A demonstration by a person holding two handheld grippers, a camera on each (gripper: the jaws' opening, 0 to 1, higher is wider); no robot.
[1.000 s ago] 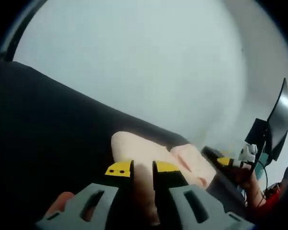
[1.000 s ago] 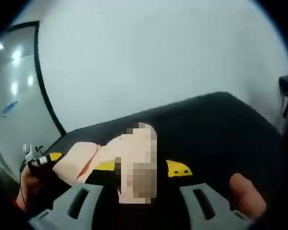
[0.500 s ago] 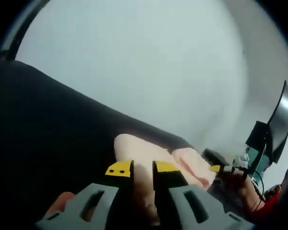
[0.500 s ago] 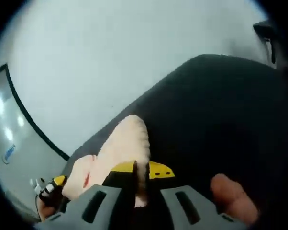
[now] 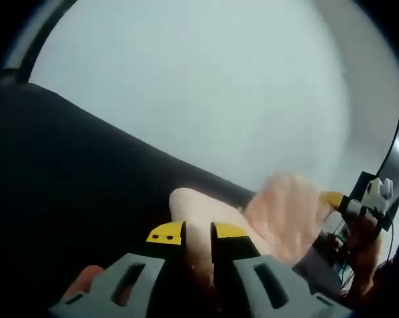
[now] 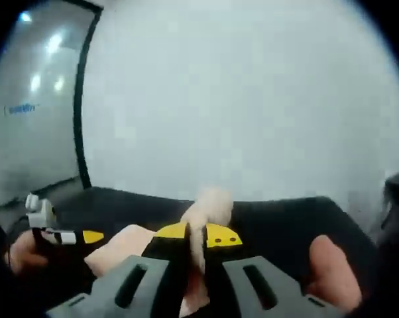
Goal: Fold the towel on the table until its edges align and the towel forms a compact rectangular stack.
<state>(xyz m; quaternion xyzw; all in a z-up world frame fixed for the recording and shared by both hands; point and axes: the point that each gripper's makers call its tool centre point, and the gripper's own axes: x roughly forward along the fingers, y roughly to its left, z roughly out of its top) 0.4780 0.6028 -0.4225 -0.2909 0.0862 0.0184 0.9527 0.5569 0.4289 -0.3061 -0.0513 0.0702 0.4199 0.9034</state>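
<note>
A pale peach towel (image 5: 206, 222) lies on the black table (image 5: 67, 179). In the left gripper view my left gripper (image 5: 189, 233) is shut on the towel's near edge, cloth pinched between the yellow-tipped jaws. To the right a lifted part of the towel (image 5: 285, 212) appears blurred, with the right gripper's yellow tip (image 5: 332, 199) beside it. In the right gripper view my right gripper (image 6: 196, 235) is shut on the towel (image 6: 209, 209), a fold of it bulging above the jaws. The left gripper (image 6: 60, 235) shows at the lower left, held by a hand.
A plain pale wall (image 5: 206, 86) stands behind the table. A dark-framed glass panel (image 6: 44, 112) is at the left of the right gripper view. A dark monitor edge (image 5: 395, 156) shows at the far right. A fingertip (image 6: 332, 268) rests by the right gripper.
The right gripper has lifted its towel edge and the right view has swung level. In the left view, the far towel part rose and blurred. The left gripper kept its hold.
</note>
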